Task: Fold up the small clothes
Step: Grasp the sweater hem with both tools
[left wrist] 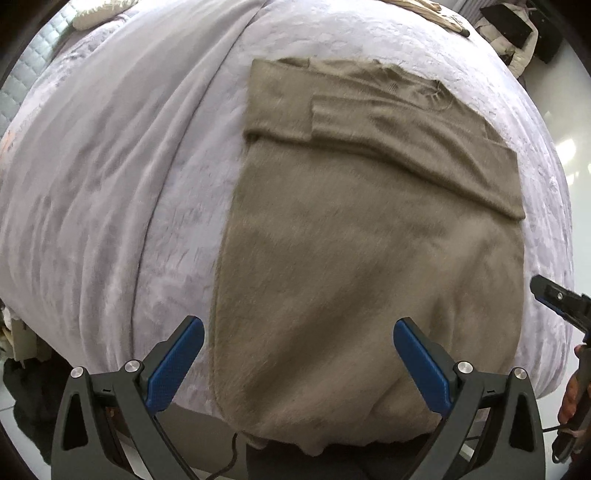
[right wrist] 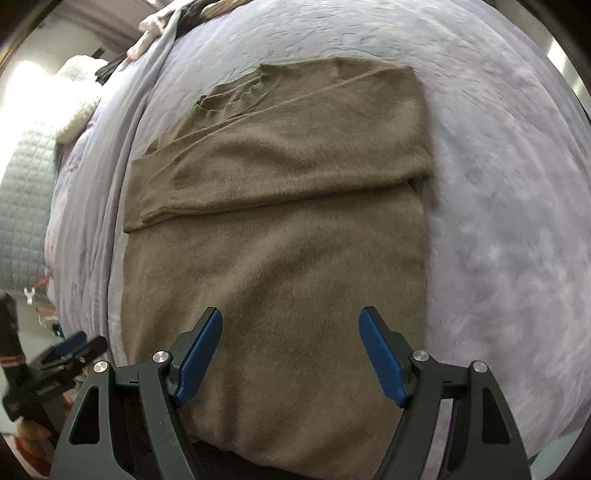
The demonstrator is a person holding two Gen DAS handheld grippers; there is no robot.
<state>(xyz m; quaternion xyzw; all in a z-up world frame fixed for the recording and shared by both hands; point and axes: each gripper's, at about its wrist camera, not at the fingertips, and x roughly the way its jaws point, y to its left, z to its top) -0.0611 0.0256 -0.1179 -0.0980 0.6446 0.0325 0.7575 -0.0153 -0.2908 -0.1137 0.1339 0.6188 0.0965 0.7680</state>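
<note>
Left tool (left wrist: 299, 360) spread wide, nothing between its blue pads (left wrist: 177, 365); it hangs above the near end of the sweater (left wrist: 362, 280), low centre of the left wrist view. One pad sits over the sweater's left edge, the other over its lower right part. No contact visible.

Right tool (right wrist: 291, 354) likewise released, pads (right wrist: 384, 362) parted, empty, poised over the sweater's (right wrist: 280, 258) lower middle in the right wrist view. Each tool shows at the margin of the other's picture: the right one at the right edge of the left wrist view (left wrist: 557, 299), with a hand (left wrist: 570, 395) below it; the left one, blurred, at the lower left of the right wrist view (right wrist: 70, 350).

Sweater: olive-brown, fuzzy knit, lying flat on the bed (left wrist: 110, 192), filling the centre of both frames. Both sleeves folded across the chest in the upper half; ribbed neckline at the far end. Hem reaches the bed's near edge.

Bed covered in pale lavender plush, with a long fold running up the left. Pale garments (right wrist: 151, 29) heaped at the far upper left in the right wrist view.
</note>
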